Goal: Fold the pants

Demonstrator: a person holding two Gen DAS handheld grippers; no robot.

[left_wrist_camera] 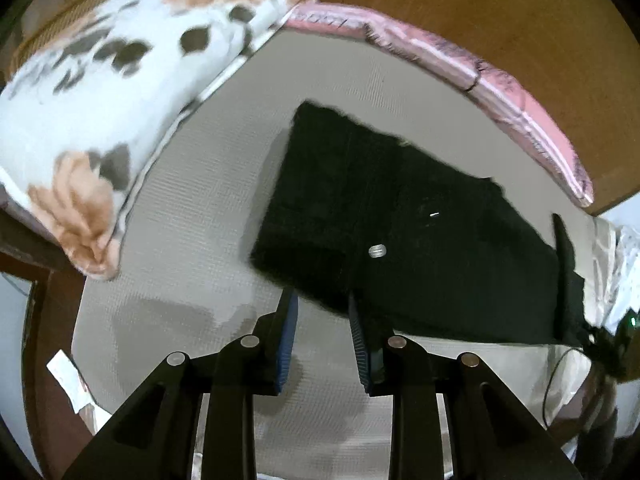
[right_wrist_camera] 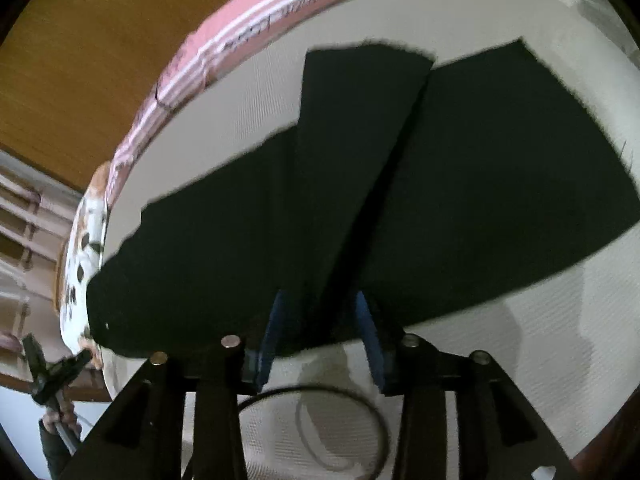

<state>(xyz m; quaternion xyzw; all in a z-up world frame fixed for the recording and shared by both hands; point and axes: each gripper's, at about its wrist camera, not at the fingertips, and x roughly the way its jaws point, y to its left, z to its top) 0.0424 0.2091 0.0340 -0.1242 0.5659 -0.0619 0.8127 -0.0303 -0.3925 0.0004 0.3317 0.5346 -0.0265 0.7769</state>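
Black pants (left_wrist_camera: 400, 200) lie flat on a white textured bed sheet (left_wrist_camera: 192, 208); a metal waist button (left_wrist_camera: 378, 250) shows near their near edge. My left gripper (left_wrist_camera: 322, 300) hovers over that near edge, its blue pads (left_wrist_camera: 286, 328) apart, with nothing pinched. In the right wrist view the pants (right_wrist_camera: 240, 240) spread across the sheet (right_wrist_camera: 520, 360), and both leg ends reach the far side. My right gripper (right_wrist_camera: 320, 300) stands open over the near hem; the cloth lies slack between the pads (right_wrist_camera: 368, 328). At lower left, a hand holds the left gripper (right_wrist_camera: 52, 372).
A floral pillow (left_wrist_camera: 100, 80) lies at the left of the bed. A pink blanket (left_wrist_camera: 440, 52) runs along the far edge against a wooden board (left_wrist_camera: 480, 0). A black cable (right_wrist_camera: 320, 396) loops on the sheet below my right gripper. A paper scrap (left_wrist_camera: 64, 372) sits at the bed's corner.
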